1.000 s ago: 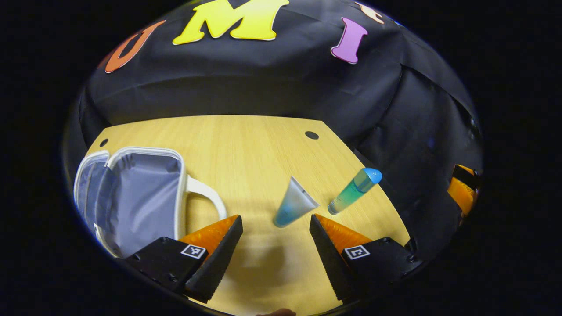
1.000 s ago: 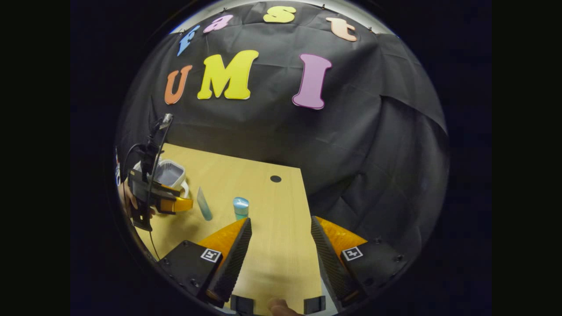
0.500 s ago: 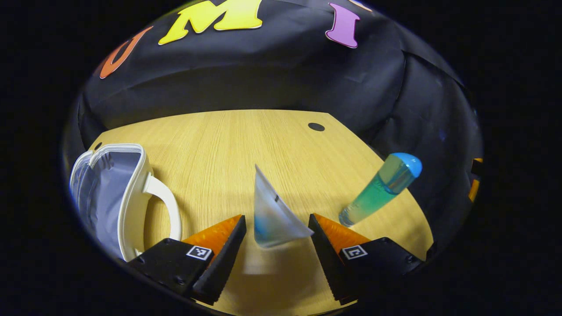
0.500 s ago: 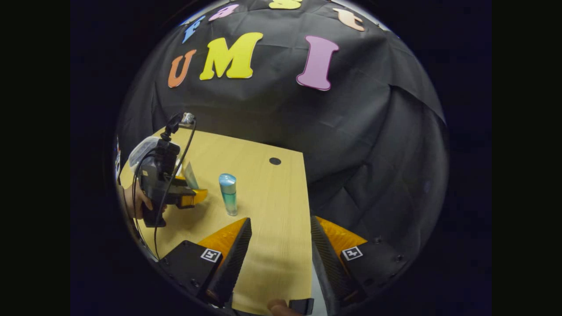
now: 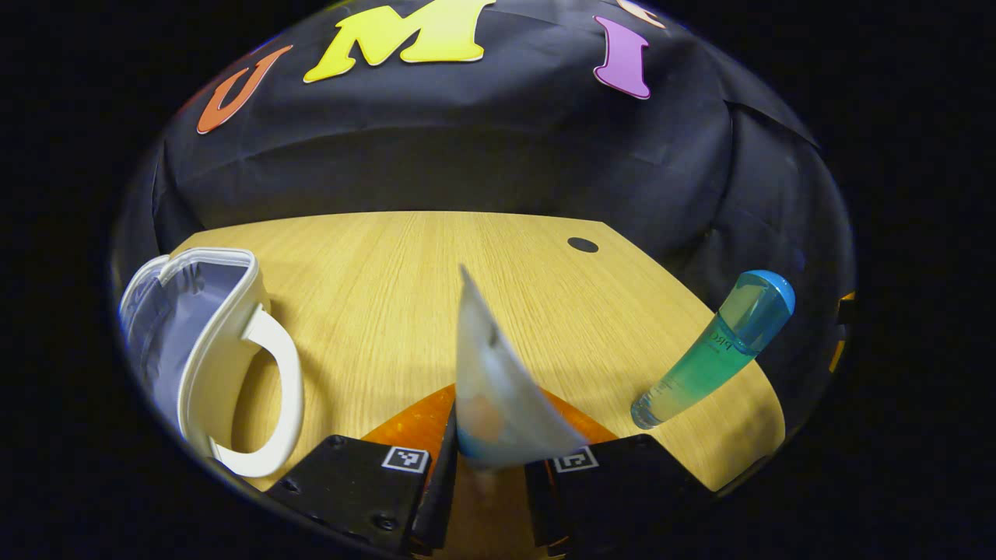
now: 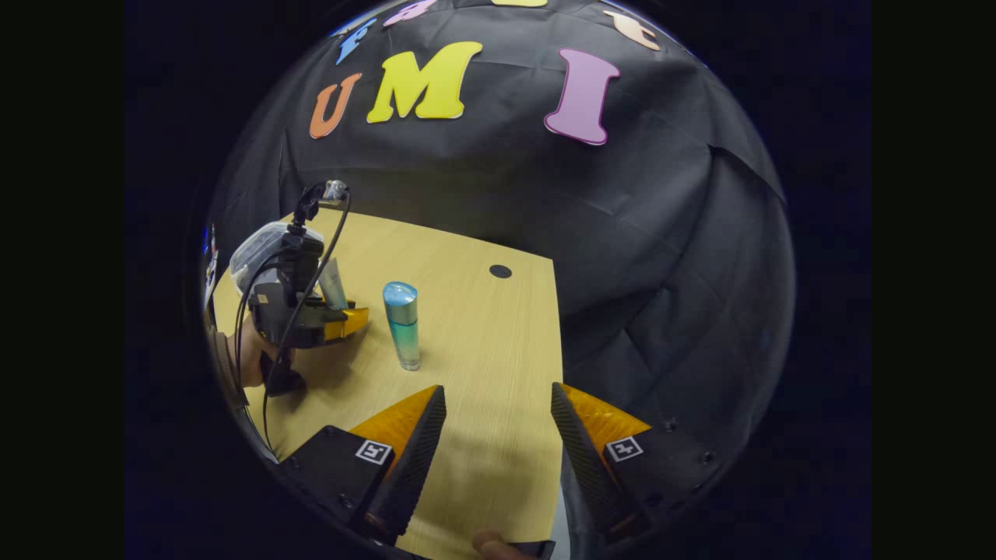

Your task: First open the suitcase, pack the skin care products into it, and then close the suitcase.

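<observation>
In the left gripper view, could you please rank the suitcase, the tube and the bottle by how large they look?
1. Open suitcase, largest, though partly cut off at the edge.
2. Tube, shut in the left gripper; being so near the camera inflates it.
3. Bottle, standing farther off; its true size against the tube is unsure.

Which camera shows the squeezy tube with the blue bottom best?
The left gripper view. The frosted squeeze tube with the blue bottom stands large there, pinched between the left gripper. In the right gripper view the tube is far off, small, partly behind that gripper.
</observation>
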`<state>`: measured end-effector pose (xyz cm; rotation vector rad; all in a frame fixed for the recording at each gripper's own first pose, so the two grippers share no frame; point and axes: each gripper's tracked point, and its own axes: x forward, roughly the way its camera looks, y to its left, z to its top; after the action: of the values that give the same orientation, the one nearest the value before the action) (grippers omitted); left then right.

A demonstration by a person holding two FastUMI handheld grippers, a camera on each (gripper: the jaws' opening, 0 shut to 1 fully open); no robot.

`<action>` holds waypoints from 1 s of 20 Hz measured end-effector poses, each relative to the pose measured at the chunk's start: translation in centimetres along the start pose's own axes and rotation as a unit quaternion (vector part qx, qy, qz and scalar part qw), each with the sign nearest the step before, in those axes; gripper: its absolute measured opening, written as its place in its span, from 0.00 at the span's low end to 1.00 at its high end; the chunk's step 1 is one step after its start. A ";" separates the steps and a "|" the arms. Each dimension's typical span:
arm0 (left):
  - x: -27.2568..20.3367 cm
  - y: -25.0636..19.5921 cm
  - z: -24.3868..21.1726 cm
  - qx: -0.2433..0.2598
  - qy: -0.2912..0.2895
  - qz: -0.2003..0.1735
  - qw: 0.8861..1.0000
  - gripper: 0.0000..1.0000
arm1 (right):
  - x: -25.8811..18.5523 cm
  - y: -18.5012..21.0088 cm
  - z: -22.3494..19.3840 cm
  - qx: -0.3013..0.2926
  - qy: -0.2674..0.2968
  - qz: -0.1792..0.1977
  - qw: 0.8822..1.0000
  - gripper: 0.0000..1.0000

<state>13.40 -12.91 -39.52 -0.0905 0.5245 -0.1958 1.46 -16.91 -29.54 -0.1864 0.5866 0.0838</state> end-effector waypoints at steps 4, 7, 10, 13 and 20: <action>-1.9 -0.7 0.9 -0.013 -0.005 -0.019 1.000 0.48 | 0.9 2.2 0.2 -0.005 -0.005 0.025 1.000 0.81; -5.0 -0.7 2.4 -0.009 -0.009 -0.019 1.000 0.40 | 2.7 5.0 1.3 0.005 -0.012 0.054 0.998 0.81; -8.4 -0.1 4.3 0.011 -0.016 -0.009 1.000 0.40 | 5.6 8.0 2.0 0.016 -0.008 0.075 0.997 0.81; -11.6 0.2 5.2 0.002 -0.015 -0.005 1.000 0.39 | 8.9 11.1 2.1 0.033 0.002 0.094 0.995 0.81; -17.3 2.0 6.4 -0.003 -0.013 -0.001 1.000 0.39 | 15.4 12.1 -0.1 0.033 0.038 0.062 0.997 0.76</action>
<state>2.29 -7.11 -25.83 -0.0983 0.5000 -0.1948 12.62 -4.72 -40.06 -0.0887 0.6762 0.1784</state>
